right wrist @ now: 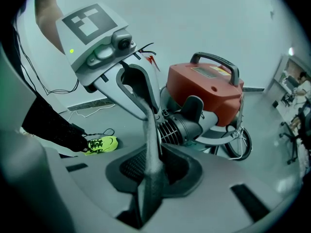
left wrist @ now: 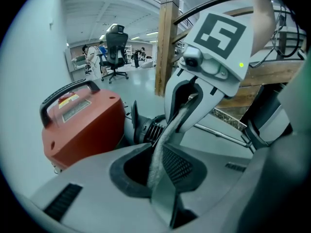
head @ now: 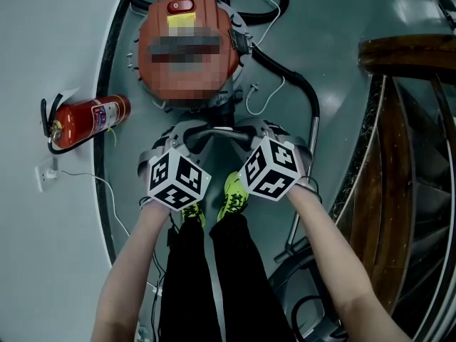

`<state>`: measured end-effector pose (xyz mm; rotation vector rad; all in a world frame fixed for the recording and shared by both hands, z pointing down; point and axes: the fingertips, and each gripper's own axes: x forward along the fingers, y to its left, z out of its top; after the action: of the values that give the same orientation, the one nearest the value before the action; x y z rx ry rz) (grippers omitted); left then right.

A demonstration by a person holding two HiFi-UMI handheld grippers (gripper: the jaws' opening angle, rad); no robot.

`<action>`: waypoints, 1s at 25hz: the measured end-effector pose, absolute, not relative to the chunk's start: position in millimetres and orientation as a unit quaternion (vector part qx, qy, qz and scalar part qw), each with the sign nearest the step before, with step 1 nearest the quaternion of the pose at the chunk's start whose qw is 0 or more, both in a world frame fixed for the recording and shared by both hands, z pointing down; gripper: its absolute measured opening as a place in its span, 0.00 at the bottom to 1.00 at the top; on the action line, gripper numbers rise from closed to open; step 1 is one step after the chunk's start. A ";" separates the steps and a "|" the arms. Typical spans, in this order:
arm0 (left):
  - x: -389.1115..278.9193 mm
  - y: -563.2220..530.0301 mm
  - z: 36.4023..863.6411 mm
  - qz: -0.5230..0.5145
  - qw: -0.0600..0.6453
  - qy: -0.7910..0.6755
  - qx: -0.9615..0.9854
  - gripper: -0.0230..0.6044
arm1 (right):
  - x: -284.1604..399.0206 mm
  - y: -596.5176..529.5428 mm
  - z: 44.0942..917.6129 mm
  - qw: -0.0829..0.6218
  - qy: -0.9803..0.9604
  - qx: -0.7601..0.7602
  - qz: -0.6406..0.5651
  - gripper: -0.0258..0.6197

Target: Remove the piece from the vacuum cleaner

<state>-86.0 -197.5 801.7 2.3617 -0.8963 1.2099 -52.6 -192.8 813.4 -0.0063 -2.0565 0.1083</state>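
Two tools, left tool (head: 187,135) and right tool (head: 255,132), meet tip to tip at frame centre, each clenched on nothing. The ribbed black piece (right wrist: 187,127) juts from the red vacuum cleaner (head: 187,20) just above them, about equally near both.

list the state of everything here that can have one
vacuum cleaner: upright on its wheels, hose attached
fire extinguisher: against the wall, away from both grippers
left gripper: tongs shut
right gripper: tongs shut
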 end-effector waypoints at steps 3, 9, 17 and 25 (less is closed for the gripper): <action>-85.4 -194.0 801.1 0.428 0.168 -0.312 0.831 0.15 | -51.9 -190.8 812.7 0.517 -0.855 -0.001 0.044 0.12; -84.5 -184.6 798.0 0.429 0.168 -0.312 0.831 0.15 | -51.0 -179.8 809.1 0.515 -0.856 -0.003 0.041 0.11; -82.5 -169.4 787.4 0.426 0.161 -0.317 0.832 0.15 | -49.2 -163.8 799.1 0.512 -0.858 -0.002 0.040 0.11; -77.9 -153.5 773.0 0.424 0.150 -0.320 0.834 0.15 | -44.6 -146.5 785.2 0.509 -0.860 0.006 0.037 0.10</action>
<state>-77.9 -153.5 773.0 2.3958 -0.9180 1.2190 -44.6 -146.5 785.2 0.0153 -2.0709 0.0902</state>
